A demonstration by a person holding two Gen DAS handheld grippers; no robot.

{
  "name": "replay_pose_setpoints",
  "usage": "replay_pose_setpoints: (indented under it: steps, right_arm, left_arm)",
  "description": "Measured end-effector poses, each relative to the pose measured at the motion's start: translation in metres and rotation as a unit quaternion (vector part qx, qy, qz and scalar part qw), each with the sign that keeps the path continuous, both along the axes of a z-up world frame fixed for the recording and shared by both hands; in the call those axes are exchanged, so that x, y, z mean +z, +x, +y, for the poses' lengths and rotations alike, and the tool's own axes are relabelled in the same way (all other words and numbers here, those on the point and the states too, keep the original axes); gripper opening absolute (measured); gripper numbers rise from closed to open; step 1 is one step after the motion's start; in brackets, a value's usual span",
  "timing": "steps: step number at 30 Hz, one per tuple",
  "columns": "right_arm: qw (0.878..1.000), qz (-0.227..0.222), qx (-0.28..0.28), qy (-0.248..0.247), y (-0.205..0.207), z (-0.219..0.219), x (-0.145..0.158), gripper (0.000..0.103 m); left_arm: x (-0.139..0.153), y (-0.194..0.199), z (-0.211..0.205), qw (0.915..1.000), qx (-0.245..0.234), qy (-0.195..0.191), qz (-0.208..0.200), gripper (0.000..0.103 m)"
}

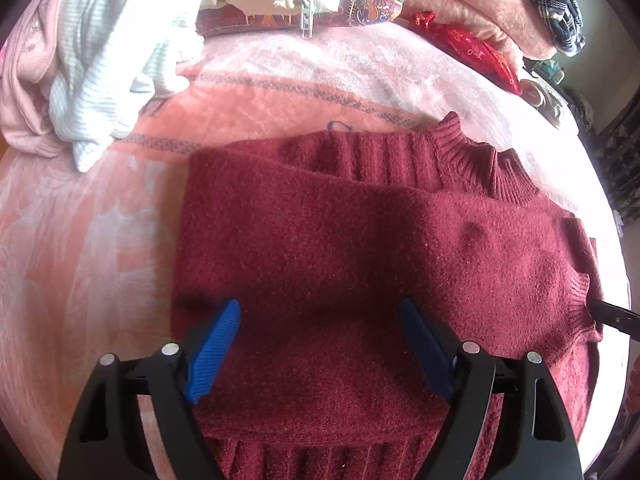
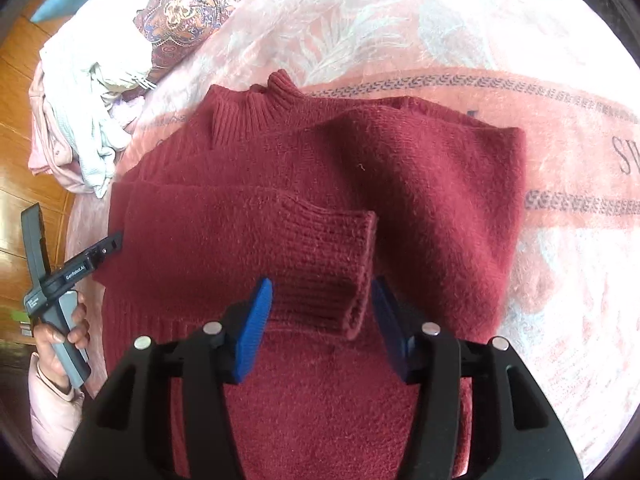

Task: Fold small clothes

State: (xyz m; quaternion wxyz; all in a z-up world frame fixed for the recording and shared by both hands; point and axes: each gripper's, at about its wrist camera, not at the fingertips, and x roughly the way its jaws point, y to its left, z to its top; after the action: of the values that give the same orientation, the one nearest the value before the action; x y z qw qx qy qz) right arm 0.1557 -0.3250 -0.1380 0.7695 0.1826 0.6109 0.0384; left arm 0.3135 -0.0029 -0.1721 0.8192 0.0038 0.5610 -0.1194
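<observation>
Sleeves are being laid across the body of one dark red sweater [image 2: 304,168], which is lying flat on the pink bed cover [image 2: 440,40] directly under both tools. The right tool [image 2: 322,312] is standing half open with the ribbed cuff [image 2: 324,256] between its pads, neither pad visibly pressing on it — the cuff seems to be resting released on the knit. The left tool [image 1: 320,332] is spread wide and hanging empty above the sweater's near half. To do this step well, I judge the cuff should be lying flat and square inside the body's outline before the hem is being lifted. Counting: one sweater, two tools, two sleeves folded inward — and one pile of pale clothes [image 2: 88,104] waiting beyond the left tool.
</observation>
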Motion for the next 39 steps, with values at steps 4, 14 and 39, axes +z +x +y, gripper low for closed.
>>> replay_pose_setpoints:
  steps: [4,14,39]
  right_arm:
    - [1.0,0.019,-0.008,-0.005,0.012,0.014,-0.016,0.052]
    - [0.995,-0.092,0.031,-0.032,0.015,0.022,0.041,0.008]
    - [0.991,-0.044,0.038,-0.117,-0.003,-0.018,0.014,0.027]
  left_arm:
    - [0.0,-0.002,-0.003,0.9998,-0.004,0.01,-0.016,0.083]
    - [0.018,-0.003,0.001,0.9974,0.008,0.021,-0.068,0.083]
    - [-0.011,0.003,-0.043,0.9971,-0.025,0.056,-0.044,0.092]
